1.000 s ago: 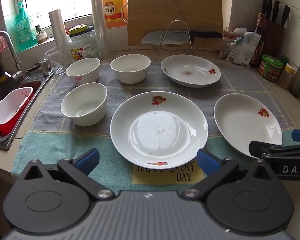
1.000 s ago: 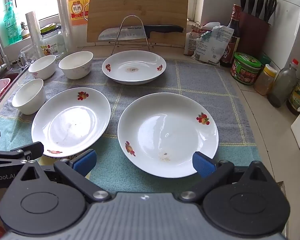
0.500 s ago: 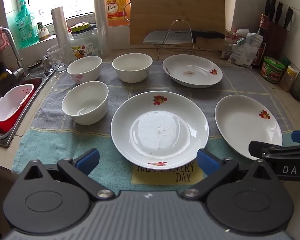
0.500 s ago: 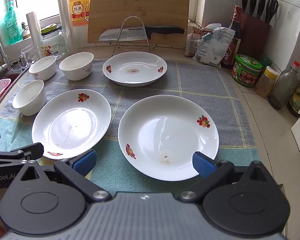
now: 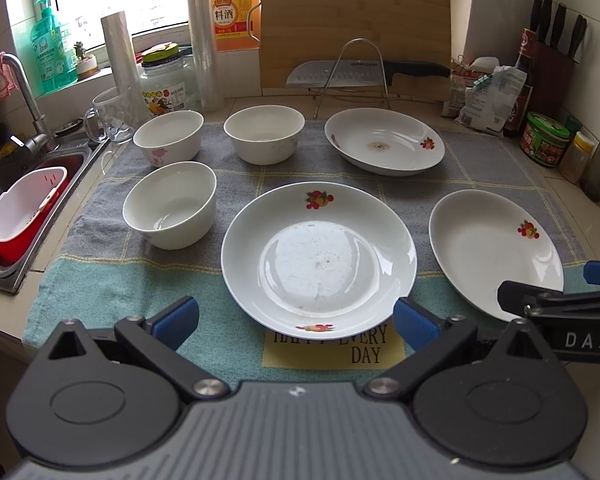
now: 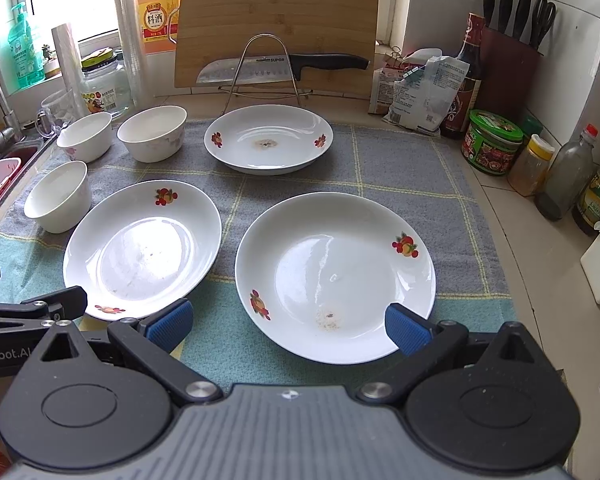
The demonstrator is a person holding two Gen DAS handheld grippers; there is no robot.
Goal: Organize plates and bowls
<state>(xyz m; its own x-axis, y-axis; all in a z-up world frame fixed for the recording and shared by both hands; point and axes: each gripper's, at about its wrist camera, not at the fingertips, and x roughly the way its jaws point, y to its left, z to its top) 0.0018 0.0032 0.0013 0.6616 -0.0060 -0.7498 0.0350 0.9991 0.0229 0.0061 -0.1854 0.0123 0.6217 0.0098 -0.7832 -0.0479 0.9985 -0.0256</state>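
Plates and bowls sit unstacked on a grey-and-teal cloth (image 5: 100, 288) spread over a kitchen counter (image 6: 540, 280), with none of them yet gathered. Three white plates with fruit motifs lie apart from one another: a middle plate (image 5: 318, 260) straight ahead of the left claw (image 5: 296, 320), a right-hand plate (image 6: 335, 276) straight ahead of the right claw (image 6: 288, 326), and a far plate (image 6: 269, 139) near the knife stand (image 6: 264, 68) at the back. Three white bowls cluster on the sink side of the cloth: a near bowl (image 5: 170, 205), a bowl with a pink flower (image 5: 169, 137) and a plain bowl (image 5: 264, 133) beside it. Both claws have their blue-tipped fingers spread wide and hold nothing; each hovers at the near edge of the cloth, its fingertips flanking the near rim of the plate ahead of it, though whether they touch the rim cannot be told. The coming move likely turns on this pairing: each plate lies directly forward of one claw, flat and round with no long axis to favour, so its near rim is the natural place to pinch. The left claw is the nearer to the bowls, which lie forward and to its left, while the far plate sits well beyond both. A thin, glazed rim on a soft cloth may slip if pinched shallowly.
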